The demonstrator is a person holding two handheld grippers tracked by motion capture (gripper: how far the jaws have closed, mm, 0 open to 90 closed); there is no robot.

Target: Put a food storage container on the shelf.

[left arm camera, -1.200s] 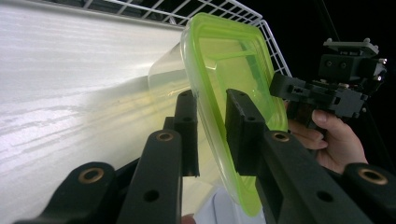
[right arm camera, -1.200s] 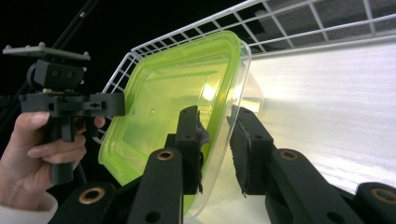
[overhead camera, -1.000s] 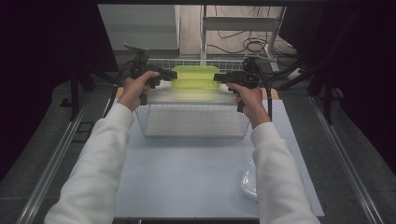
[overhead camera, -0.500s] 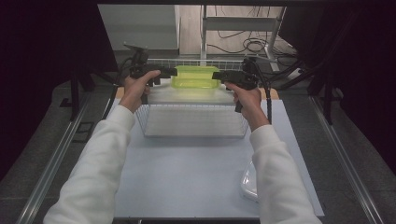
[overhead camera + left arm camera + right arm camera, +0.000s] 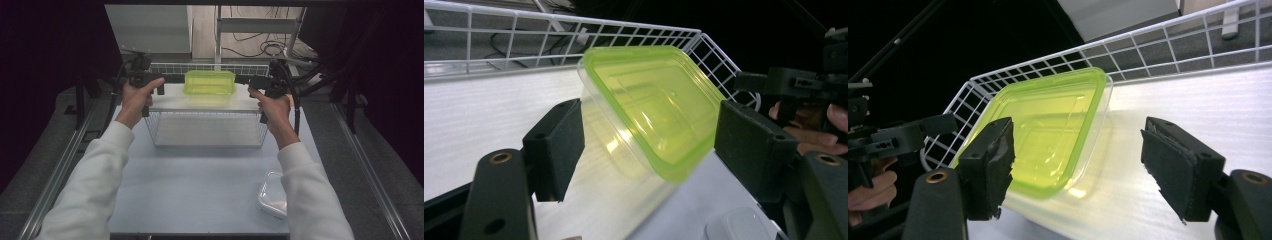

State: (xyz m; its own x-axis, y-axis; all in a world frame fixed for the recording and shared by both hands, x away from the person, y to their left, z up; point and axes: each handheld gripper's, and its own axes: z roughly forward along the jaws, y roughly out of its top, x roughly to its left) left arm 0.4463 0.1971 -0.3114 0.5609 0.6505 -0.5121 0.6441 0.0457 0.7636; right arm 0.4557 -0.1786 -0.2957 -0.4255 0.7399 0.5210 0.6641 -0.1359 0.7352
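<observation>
Here the green-lidded container point(image 5: 209, 82) sits on the white top shelf point(image 5: 200, 102) of a wire basket rack point(image 5: 207, 127), towards the rack's far side, with the raised wire rail point(image 5: 200, 67) just behind it. It is a clear tub with a translucent lime lid pressed onto it, and it rests flat on the shelf with nothing gripping it.

The left gripper point(image 5: 159, 85) hangs just off the container's left end, held in the person's left hand point(image 5: 134, 97). Its fingers point(image 5: 555, 150) stand spread wide, having just been opening, and in the left gripper view the container point(image 5: 649, 107) lies beyond and between them, with the pads clear of its sides.

The right gripper point(image 5: 242, 80) is on the other side, just off the container's right end, held in the right hand point(image 5: 272, 107). Its fingers point(image 5: 988, 165) are likewise spread apart and have just been opening; in the right gripper view the container point(image 5: 1048, 127) shows past the left-hand pad, with a gap of bare shelf before the right-hand pad, and neither pad presses on it. The left gripper point(image 5: 903, 137) shows farther off at that view's left edge, beyond the basket's wire corner.

The rack stands on the pale blue worktop point(image 5: 200, 190). Near the worktop's front right corner, well apart from the rack, lies a second clear container point(image 5: 272, 195), beside the person's right sleeve point(image 5: 312, 200)
</observation>
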